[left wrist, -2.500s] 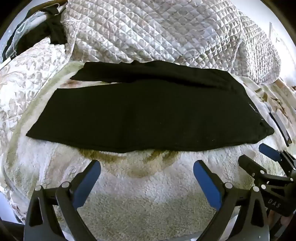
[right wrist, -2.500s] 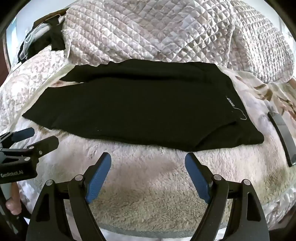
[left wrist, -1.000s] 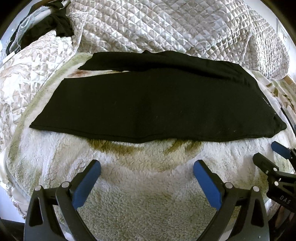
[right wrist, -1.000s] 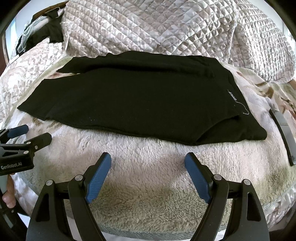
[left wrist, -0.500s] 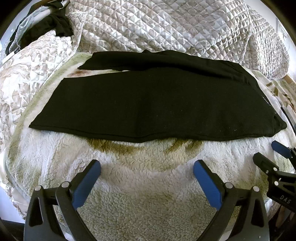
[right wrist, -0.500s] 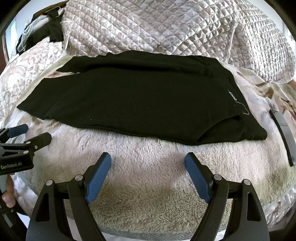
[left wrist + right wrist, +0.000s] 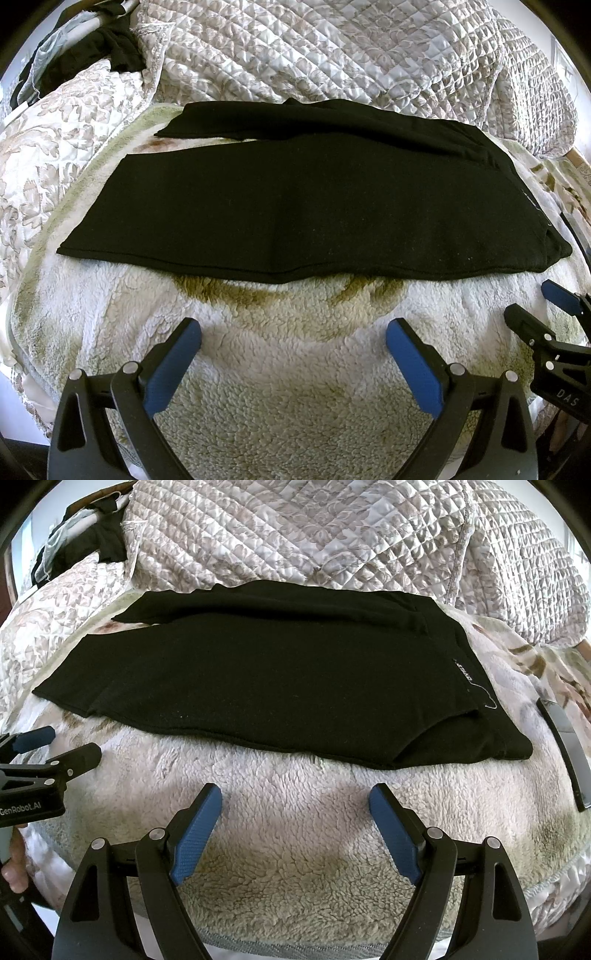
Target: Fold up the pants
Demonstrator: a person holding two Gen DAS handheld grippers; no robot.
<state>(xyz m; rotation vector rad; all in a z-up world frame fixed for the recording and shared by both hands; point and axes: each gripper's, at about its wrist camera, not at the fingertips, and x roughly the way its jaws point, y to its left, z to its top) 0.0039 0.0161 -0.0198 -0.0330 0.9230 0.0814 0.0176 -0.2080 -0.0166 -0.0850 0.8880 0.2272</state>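
Black pants point(image 7: 303, 206) point(image 7: 258, 679) lie flat across a fleece blanket point(image 7: 295, 369) point(image 7: 295, 830), legs pointing left and the waistband with its small white label point(image 7: 463, 672) at the right. The far leg lies slightly apart from the near one at the cuffs. My left gripper point(image 7: 293, 332) hovers open over bare blanket in front of the pants' near edge. My right gripper point(image 7: 295, 799) is open too, just short of the near hem. Each gripper shows at the side of the other's view: the right one point(image 7: 543, 306), the left one point(image 7: 59, 746). Neither touches the pants.
A quilted floral bedspread point(image 7: 332, 51) is bunched up behind the pants. Dark clothing point(image 7: 92, 51) lies at the far left corner. A flat black device point(image 7: 565, 749) rests on the blanket to the right of the waistband. A hand point(image 7: 13, 864) holds the left gripper's handle.
Both grippers have drawn back and lifted a little since 2.5 s ago, so more blanket shows before the pants. Over the last second almost nothing has moved. The pants lie unchanged.
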